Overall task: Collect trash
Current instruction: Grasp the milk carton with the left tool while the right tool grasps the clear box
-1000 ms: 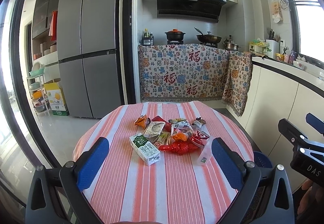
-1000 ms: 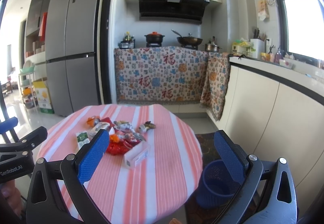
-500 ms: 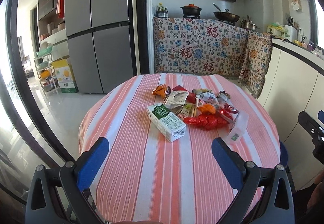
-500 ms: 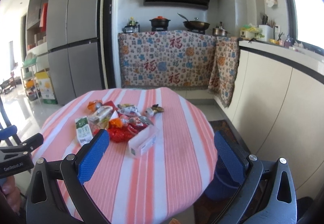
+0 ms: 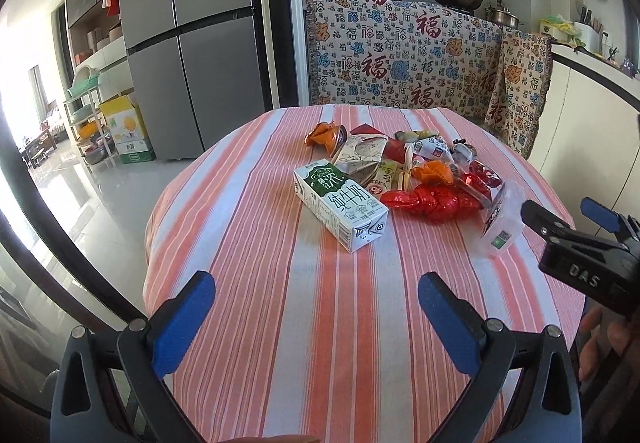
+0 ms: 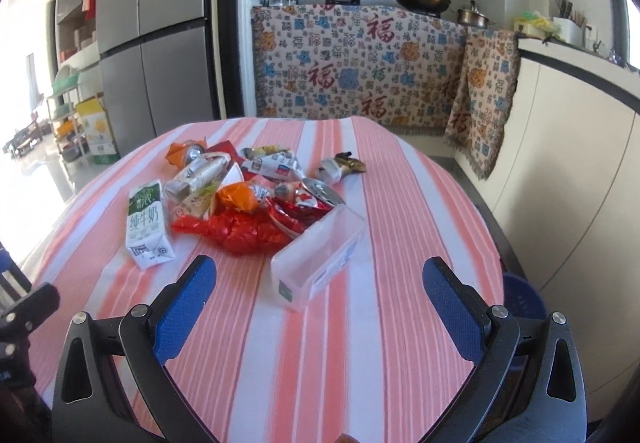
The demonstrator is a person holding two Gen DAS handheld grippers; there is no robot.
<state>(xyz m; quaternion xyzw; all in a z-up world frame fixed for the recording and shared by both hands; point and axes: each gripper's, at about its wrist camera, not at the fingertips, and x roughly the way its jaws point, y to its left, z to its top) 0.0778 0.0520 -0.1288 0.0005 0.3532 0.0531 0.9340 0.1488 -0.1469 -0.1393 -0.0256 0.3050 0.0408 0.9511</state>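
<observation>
Trash sits heaped near the middle of a round table (image 5: 248, 283) covered in a pink-and-white striped cloth. Going from the left, a green-and-white milk carton (image 5: 340, 203) lies on its side at the heap's near-left edge, just beside a knotted red plastic bag (image 5: 430, 201). Behind these lie an orange wrapper (image 5: 325, 134), grey and white snack packets (image 5: 362, 155) and a second orange wrapper (image 5: 434, 171). At the heap's right edge a clear plastic box (image 6: 320, 255) lies tipped on its side, touching the red bag.

Both grippers hover over the near part of the table, short of the heap, with bare cloth between them and it. The left gripper (image 5: 316, 309) has its blue-padded fingers spread wide and empty, facing the carton. The right gripper (image 6: 320, 299) is equally wide and empty, with the clear box just ahead of it.

Beyond the table stand a grey refrigerator (image 5: 192, 43) at left and a stove counter draped in patterned cloth (image 5: 400, 55). A blue basket (image 6: 524, 299) sits on the floor at the table's right.
</observation>
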